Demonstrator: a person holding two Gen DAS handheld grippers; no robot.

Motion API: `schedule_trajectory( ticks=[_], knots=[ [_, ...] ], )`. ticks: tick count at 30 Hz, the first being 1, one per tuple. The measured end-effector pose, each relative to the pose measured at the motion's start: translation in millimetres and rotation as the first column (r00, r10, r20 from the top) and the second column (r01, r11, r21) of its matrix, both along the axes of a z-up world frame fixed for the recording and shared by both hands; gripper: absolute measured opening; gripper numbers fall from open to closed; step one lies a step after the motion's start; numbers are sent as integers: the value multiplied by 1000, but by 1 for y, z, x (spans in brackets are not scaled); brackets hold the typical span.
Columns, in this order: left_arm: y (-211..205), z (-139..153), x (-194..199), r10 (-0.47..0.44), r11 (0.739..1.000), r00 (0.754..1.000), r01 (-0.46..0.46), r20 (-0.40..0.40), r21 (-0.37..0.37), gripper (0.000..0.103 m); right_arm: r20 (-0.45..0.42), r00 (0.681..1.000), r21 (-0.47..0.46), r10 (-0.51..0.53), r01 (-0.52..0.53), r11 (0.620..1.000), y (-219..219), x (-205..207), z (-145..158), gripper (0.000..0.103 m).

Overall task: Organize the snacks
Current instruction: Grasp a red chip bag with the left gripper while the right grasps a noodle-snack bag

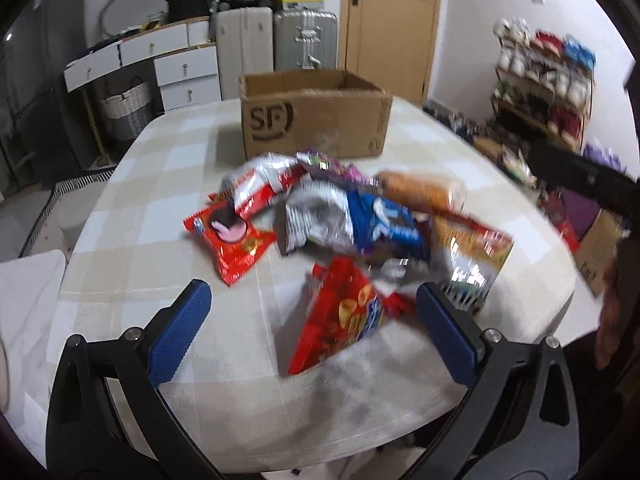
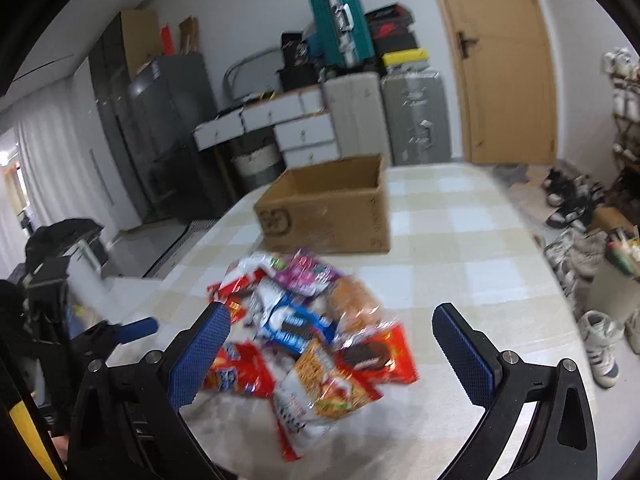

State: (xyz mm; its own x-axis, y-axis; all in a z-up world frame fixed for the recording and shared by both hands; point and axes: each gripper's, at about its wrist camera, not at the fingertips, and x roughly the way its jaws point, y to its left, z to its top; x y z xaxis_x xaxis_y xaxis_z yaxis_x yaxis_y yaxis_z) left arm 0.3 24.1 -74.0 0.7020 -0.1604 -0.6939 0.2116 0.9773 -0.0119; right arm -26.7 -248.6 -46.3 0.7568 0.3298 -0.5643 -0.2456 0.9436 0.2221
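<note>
Across the bottom of each wrist view, blue-padded fingers spread wide: left gripper [image 1: 312,312] and right gripper [image 2: 332,340] both gape, holding nothing, touching nothing. Snack pile [image 1: 340,232] sits mid-frame on the checked tablecloth [image 1: 140,200], packets overlapping: blue cookie pack [image 1: 384,224], red chip bag [image 1: 344,320], wrapped bun [image 1: 420,190]. Motion-blurred. Open cardboard box [image 1: 316,120] stands just above the pile, apart from it.

Room, white walls [image 2: 248,4]. Wooden door [image 2: 504,60] at 1 o'clock; silver suitcase [image 1: 306,40] and white drawer unit [image 1: 172,64] at 12; grey cabinet [image 2: 168,120] at 10; curtain [image 2: 52,140] at 9; shoe rack [image 1: 544,80] at 3. Checked-cloth surface [image 2: 460,240].
</note>
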Motion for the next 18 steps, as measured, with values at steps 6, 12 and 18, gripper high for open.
schedule_trajectory(
  ticks=[6, 12, 18],
  knots=[
    [0, -25, 25, 4, 1000, 997, -6, -79, -27, 78, -32, 999, -102, 1, -5, 995, 15, 3, -9, 103],
    [-10, -38, 35, -66, 996, 991, 58, -114, -72, 43, -78, 997, -68, 10, -15, 998, 8, 5, -14, 103],
    [-13, -40, 35, -110, 991, 987, 99, -120, -94, 33, -187, 982, 52, 11, -1, 999, -8, 13, -28, 103]
  ],
)
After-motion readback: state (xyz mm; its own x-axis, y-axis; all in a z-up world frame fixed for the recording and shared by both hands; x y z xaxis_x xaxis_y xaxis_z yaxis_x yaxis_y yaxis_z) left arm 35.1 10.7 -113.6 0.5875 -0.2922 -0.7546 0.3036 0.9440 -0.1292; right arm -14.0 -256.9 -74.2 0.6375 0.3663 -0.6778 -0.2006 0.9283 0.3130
